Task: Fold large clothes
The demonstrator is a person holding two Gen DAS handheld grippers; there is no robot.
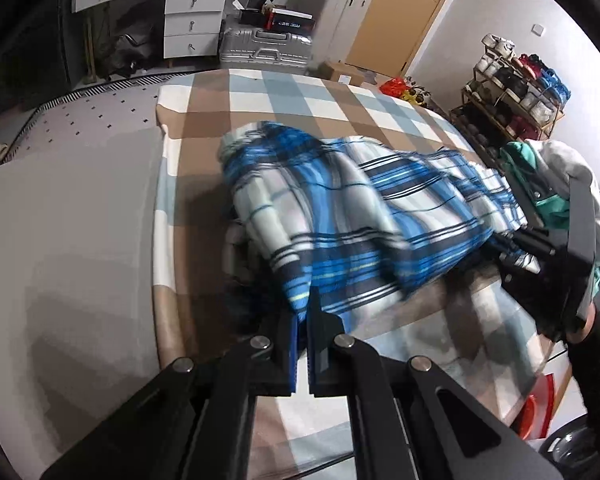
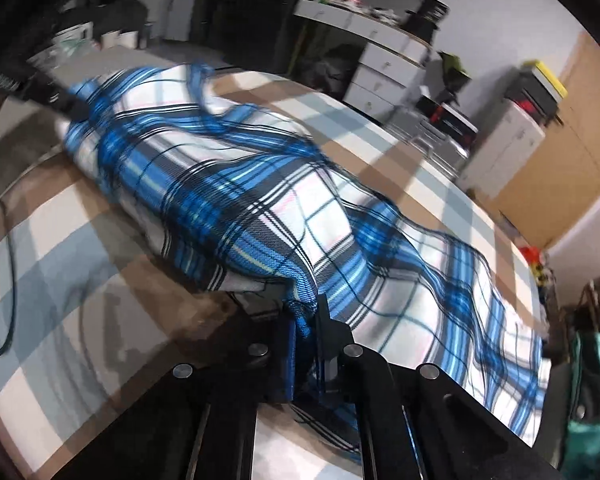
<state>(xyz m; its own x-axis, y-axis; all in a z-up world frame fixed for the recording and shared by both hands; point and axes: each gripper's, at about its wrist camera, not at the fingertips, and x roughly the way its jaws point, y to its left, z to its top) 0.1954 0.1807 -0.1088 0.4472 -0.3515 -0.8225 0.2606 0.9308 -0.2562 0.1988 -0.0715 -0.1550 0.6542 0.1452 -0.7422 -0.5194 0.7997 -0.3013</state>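
Note:
A blue, white and black plaid garment (image 1: 340,208) lies bunched and stretched across a bed with a brown, white and pale-blue checked sheet (image 1: 284,92). At the bottom of the left wrist view my left gripper (image 1: 304,306) is shut on one corner of the garment. My right gripper (image 1: 516,248) shows at the right, at the garment's other end. In the right wrist view the plaid garment (image 2: 260,200) runs from my right gripper (image 2: 308,320), shut on a fold of it, to my left gripper (image 2: 66,106) at the upper left. The cloth is motion-blurred.
A bare grey mattress (image 1: 80,208) lies left of the sheet. Beyond the bed stand white drawers (image 1: 192,20), a silver suitcase (image 1: 266,46) and a shoe rack (image 1: 516,92). A teal and white bundle (image 1: 548,184) sits at the right. A black cable (image 2: 8,240) crosses the sheet.

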